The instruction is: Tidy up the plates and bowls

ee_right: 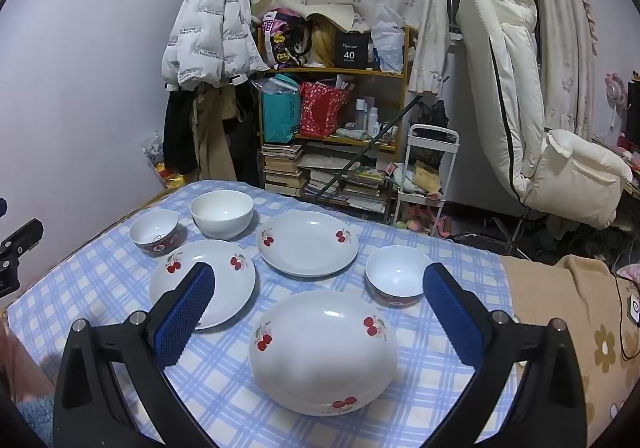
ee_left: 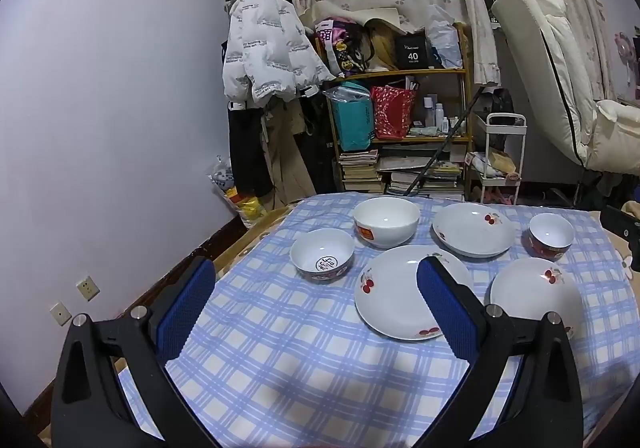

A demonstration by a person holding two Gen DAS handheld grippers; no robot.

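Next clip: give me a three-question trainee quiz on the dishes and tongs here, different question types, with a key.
1. True or false: the left tongs hold a plate.
2. How many cherry plates and how many bowls sit on the checked cloth?
3. Which dish lies nearest the right tongs? A) large white bowl B) cherry plate C) red-sided bowl

Key:
1. False; both tongs are open and empty.
2. Three plates, three bowls.
3. B, the nearest cherry plate; the large white bowl and the red-sided bowl lie farther off.
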